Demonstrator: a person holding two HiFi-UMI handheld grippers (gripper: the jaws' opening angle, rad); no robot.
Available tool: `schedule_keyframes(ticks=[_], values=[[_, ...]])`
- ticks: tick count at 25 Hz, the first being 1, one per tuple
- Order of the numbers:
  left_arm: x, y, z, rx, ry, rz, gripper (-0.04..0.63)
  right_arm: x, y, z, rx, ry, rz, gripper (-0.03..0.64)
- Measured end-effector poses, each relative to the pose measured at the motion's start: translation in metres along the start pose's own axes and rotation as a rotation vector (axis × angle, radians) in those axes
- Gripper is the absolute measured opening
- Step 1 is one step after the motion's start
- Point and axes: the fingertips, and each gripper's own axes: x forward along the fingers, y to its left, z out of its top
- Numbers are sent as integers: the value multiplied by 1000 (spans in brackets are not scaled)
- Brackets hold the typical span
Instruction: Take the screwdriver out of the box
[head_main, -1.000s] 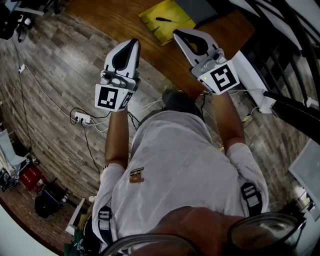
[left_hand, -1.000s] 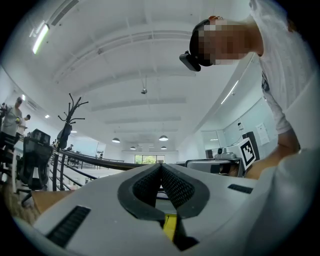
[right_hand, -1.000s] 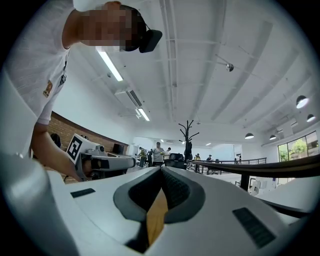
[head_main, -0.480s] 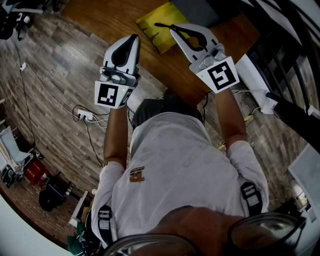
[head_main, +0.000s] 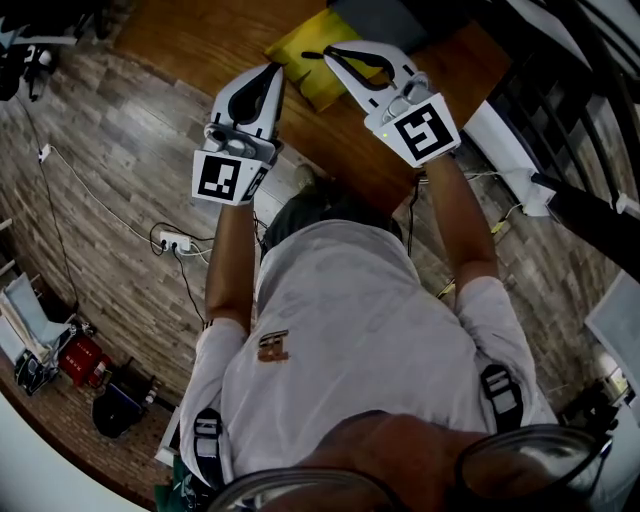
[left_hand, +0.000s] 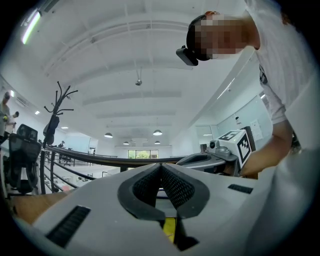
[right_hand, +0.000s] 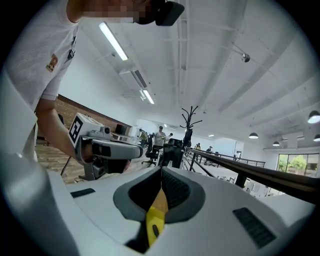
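While left gripper (head_main: 271, 71) and right gripper (head_main: 329, 53) sit pinched together, empty — a thin dark screwdriver (head_main: 311, 54) lies in the yellow box (head_main: 305, 82).

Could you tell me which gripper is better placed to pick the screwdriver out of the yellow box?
Probably right. The right gripper has its tips over the yellow box, next to the dark screwdriver; the left gripper is at the box's edge. Both have jaws together, so it must open first.

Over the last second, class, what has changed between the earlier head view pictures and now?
Both grippers moved forward to the yellow box: the right gripper now reaches over it, and the left gripper has come up to its near edge. Nothing was taken hold of. Both pairs of jaws stay shut, and the box stays put.
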Motion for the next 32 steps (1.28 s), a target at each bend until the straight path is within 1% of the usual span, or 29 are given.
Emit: schedule_keyframes(ticks=[6,11,14,20,32], values=[[-3,2,-9,-8,1,-35,20,16,10,-25,8,117,14,34],[-7,1,-15,-6,10,-51,18,25,21,-50,-42,236,57,34],[-8,4,-20,-9,17,-51,18,32,25,-68,-66,308,83,34],[-9,24,-24,-32,28,-43,18,54,31,-94,-84,442,148,35],[0,37,-47,-49,54,-54,18,80,33,-148,-107,606,251,38]])
